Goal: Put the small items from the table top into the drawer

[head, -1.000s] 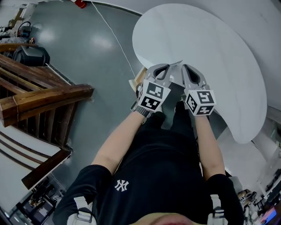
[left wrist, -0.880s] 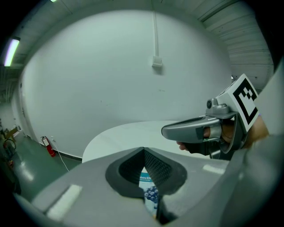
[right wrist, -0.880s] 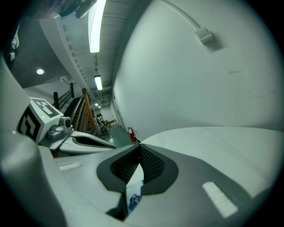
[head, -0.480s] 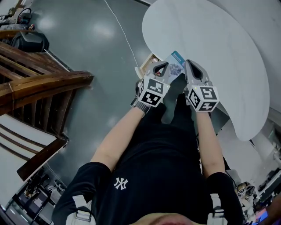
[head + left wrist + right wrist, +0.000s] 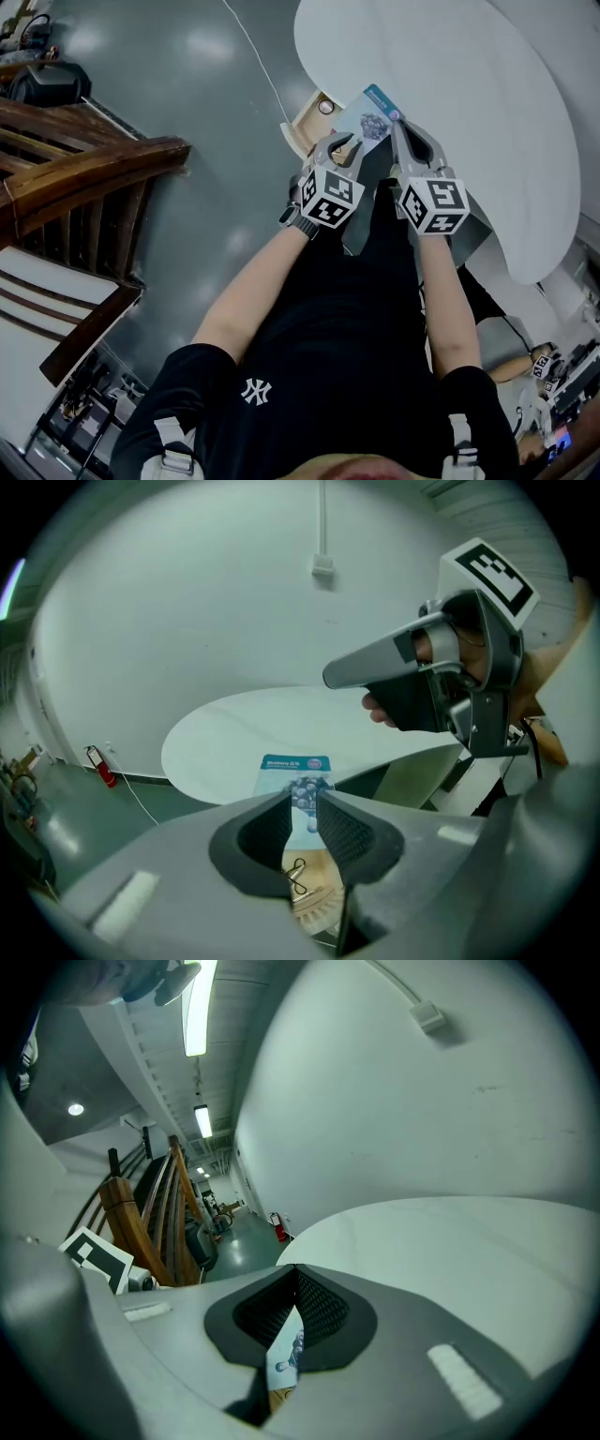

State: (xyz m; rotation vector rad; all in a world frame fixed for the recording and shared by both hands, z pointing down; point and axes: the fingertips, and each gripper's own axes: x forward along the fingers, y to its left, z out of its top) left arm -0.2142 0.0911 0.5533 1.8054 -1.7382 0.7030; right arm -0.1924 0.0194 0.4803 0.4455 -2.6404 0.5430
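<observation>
Grey floor (image 5: 187, 141) down below, a wooden stair rail (image 5: 84, 178) off to the left, and the white rounded worktop (image 5: 487, 112) sweeping across the upper right of the head view. Both hand-held grippers are out in front of the person, side by side at the worktop's near edge. The right hand-held gripper (image 5: 401, 127) has it: its jaws are closed on a blue-topped card packet (image 5: 373, 117), and its own view shows the packet (image 5: 284, 1358) edge-on, pinched between the dark ribbed pads (image 5: 323, 1312). The packet sits up in the air, its face turned towards the left hand-held gripper (image 5: 339, 148), just beside an open wooden drawer (image 5: 305, 127) under the worktop's rim. Over to the left gripper view: these jaws stand only a narrow gap apart with nothing clamped in them, and the packet (image 5: 295, 771) shows beyond and through that gap, blue band on top, printed picture below. Lower in the same gap there's the drawer's pale wooden floor (image 5: 314, 902) with a wire clip (image 5: 297, 878) lying in it. The right hand-held gripper (image 5: 422, 667) looms at upper right of that view, marker cube on top.
</observation>
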